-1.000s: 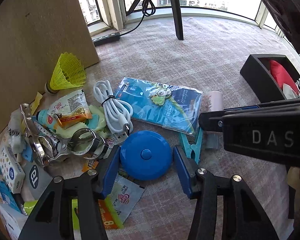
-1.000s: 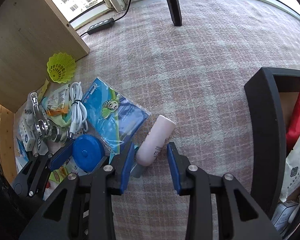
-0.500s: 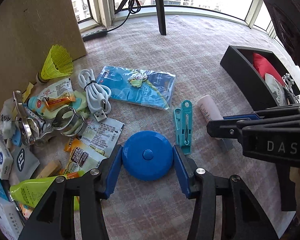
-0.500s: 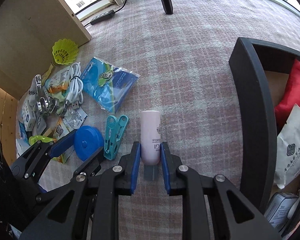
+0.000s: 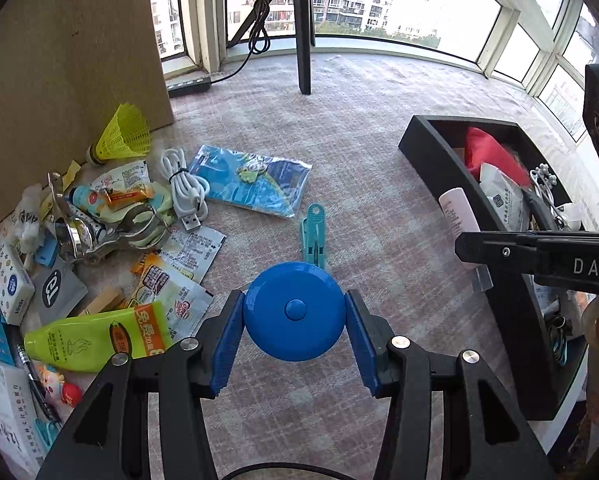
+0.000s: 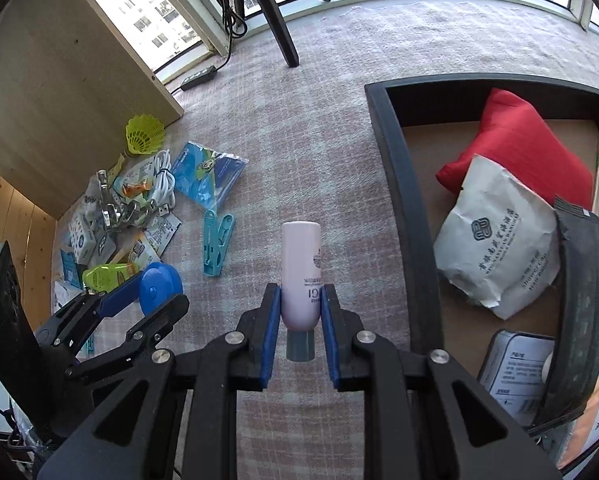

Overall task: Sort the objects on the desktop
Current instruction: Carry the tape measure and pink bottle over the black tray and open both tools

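Both grippers carrying one item each toward the black tray.

Left gripper point(image 5: 295, 330) is pinching the round blue tape measure point(image 5: 294, 311) edge-on between its blue pads, lifted clear of the checked mat point(image 5: 359, 128). Right gripper point(image 6: 300, 328) is clamping the pink tube point(image 6: 301, 268) low on its body just above the grey cap, so the tube is sticking forward along the fingers, likely for an easy drop. The tube is hanging just beside the black tray's point(image 6: 399, 184) near-left wall, not over it yet. Tray is already holding a red pouch point(image 6: 515, 144) and a white packet point(image 6: 499, 236). Teal clothes pegs point(image 6: 217, 240) and the clutter pile are lying unsorted at the mat's left edge by the wooden board point(image 6: 59, 92).
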Tool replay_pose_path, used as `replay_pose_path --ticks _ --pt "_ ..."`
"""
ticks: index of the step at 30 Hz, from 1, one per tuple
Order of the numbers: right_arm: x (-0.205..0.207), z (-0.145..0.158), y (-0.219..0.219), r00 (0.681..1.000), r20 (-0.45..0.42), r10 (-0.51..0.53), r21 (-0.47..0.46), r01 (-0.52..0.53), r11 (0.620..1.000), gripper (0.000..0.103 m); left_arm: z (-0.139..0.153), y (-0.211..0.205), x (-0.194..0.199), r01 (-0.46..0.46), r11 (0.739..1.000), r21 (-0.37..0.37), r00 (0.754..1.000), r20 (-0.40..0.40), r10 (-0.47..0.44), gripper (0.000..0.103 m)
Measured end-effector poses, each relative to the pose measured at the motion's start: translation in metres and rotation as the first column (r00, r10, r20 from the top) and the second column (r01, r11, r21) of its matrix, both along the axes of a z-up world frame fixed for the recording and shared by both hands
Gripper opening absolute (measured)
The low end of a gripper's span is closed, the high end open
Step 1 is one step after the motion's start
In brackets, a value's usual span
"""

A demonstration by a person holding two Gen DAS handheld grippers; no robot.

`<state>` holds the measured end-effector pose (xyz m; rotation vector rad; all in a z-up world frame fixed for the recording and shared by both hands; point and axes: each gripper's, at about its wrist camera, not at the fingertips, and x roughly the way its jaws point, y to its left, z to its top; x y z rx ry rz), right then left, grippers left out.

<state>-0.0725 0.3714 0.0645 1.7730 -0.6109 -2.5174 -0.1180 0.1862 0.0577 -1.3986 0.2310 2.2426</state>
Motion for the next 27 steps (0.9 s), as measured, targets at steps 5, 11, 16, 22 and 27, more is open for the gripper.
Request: replay_pose_path --ticks 5,11,16,22,27 --pt "0.01 0.025 0.037 0.997 -0.047 -0.067 0.019 0.068 0.997 0.02 0.026 0.037 0.003 0.051 0.997 0.049 0.999 -0.02 -0.05 0.047" --pt "0.031 0.051 0.1 0.978 -0.085 -0.191 0.069 0.197 0.978 0.02 0.05 0.098 0.022 0.142 0.986 0.092 0.99 -0.038 -0.139 0.048" --pt "0.058 0.061 0.154 0.947 -0.099 -0.305 0.085 0.313 0.946 0.02 0.066 0.145 0.048 0.238 0.964 0.119 0.971 -0.044 -0.234 0.048" --pt "0.084 0.068 0.193 0.918 -0.113 -0.381 0.107 0.393 0.913 0.021 0.077 0.186 0.078 0.32 0.938 0.132 0.947 -0.048 -0.316 0.048" --pt "0.089 0.076 0.194 0.912 -0.118 -0.394 0.125 0.407 0.905 0.035 0.081 0.194 0.089 0.335 0.935 0.117 0.942 -0.061 -0.33 0.069"
